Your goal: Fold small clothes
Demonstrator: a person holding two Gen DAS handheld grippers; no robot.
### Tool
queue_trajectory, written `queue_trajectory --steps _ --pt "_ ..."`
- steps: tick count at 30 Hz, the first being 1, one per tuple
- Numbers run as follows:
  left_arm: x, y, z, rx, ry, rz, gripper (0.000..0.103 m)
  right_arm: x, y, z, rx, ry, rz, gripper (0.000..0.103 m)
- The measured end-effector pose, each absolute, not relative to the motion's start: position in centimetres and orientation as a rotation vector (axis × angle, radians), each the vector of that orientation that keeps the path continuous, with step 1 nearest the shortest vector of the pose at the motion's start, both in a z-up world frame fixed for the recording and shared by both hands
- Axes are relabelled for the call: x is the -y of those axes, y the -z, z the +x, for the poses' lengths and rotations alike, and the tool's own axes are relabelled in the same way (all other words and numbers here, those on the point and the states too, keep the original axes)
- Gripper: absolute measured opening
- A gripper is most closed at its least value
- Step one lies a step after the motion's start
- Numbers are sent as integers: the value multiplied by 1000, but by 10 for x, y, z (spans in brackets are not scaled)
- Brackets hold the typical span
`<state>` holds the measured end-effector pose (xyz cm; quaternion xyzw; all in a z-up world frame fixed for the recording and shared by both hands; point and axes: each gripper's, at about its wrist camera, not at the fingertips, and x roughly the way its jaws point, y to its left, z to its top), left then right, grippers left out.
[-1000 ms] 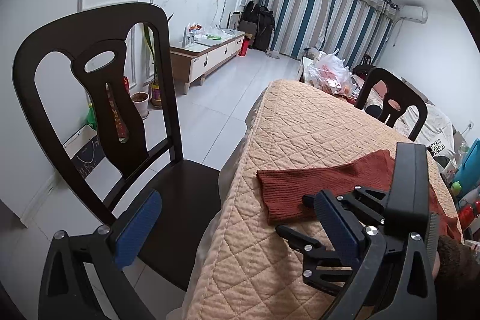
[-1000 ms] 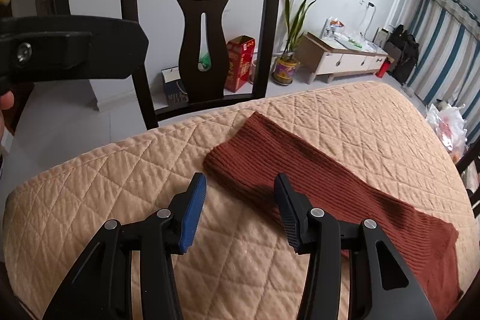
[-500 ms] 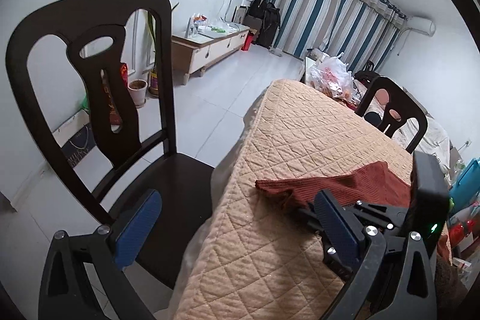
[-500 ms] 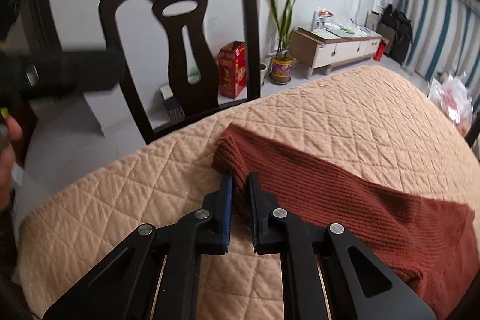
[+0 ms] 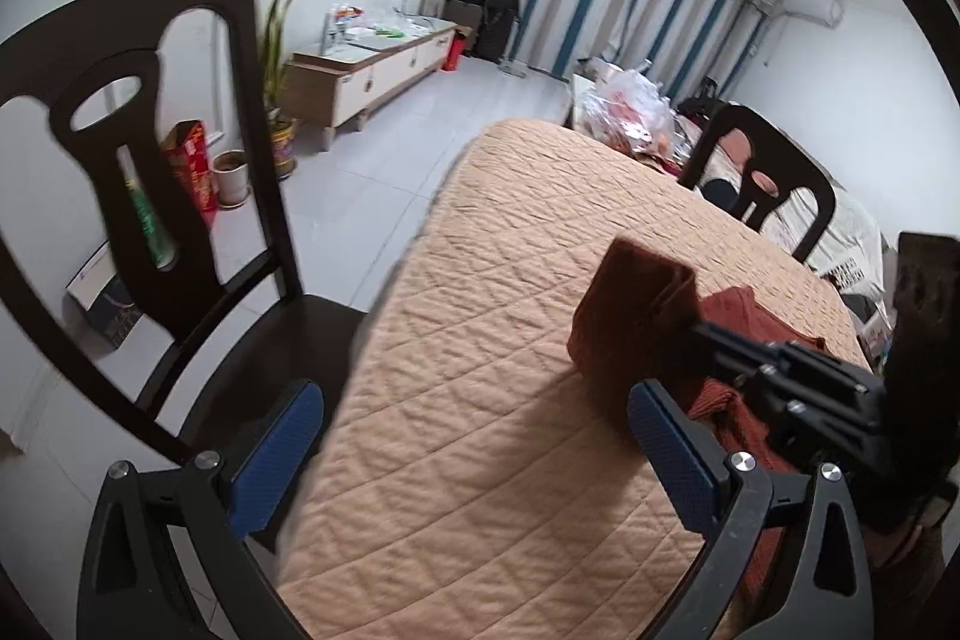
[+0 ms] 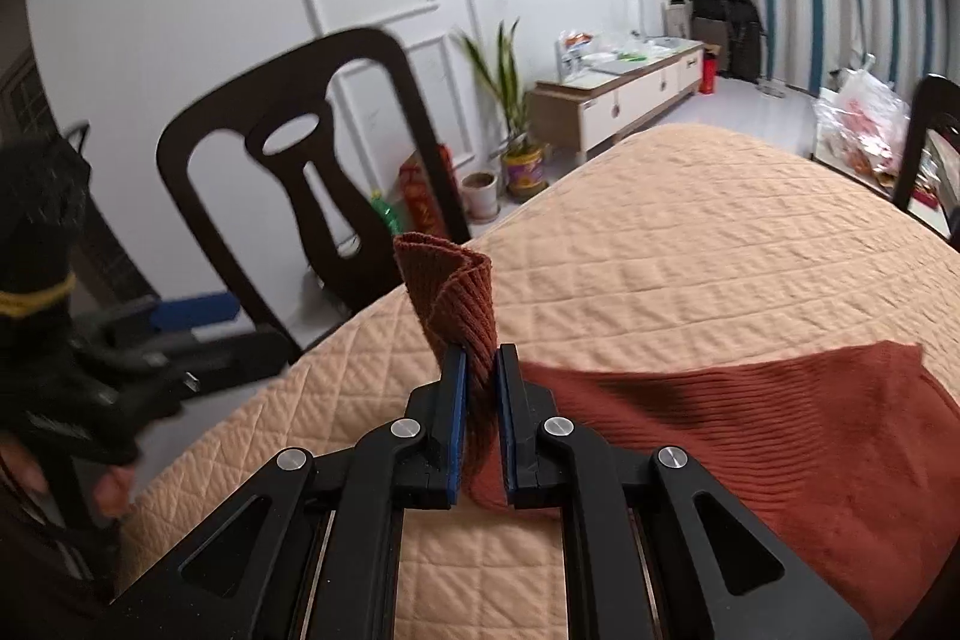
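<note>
Quilted table (image 6: 690, 244) – one rust garment (image 6: 780, 436), clenched by right gripper (image 6: 478, 400); left gripper (image 5: 474, 460) released.

Counter (image 6: 690, 244): covered edge to edge by a peach quilted cover stitched in a diamond pattern, its near corner draping over the side. Lying on it: one rust-red ribbed knit garment (image 6: 780, 430), most of it flat on the cover, one end raised off the surface. At the far end, a crinkled plastic bag (image 5: 630, 106).
</note>
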<state>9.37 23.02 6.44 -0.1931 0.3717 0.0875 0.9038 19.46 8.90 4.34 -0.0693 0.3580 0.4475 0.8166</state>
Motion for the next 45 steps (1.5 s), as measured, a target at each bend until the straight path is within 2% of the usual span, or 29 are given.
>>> queue_trajectory --steps 24,45 --pt "-138 -46 186 -870 -29 -299 102 42 -71 233 -647 -637 53 9" --pt "-90 -31 230 -919 -58 -172 102 107 -50 235 -712 -453 99 9"
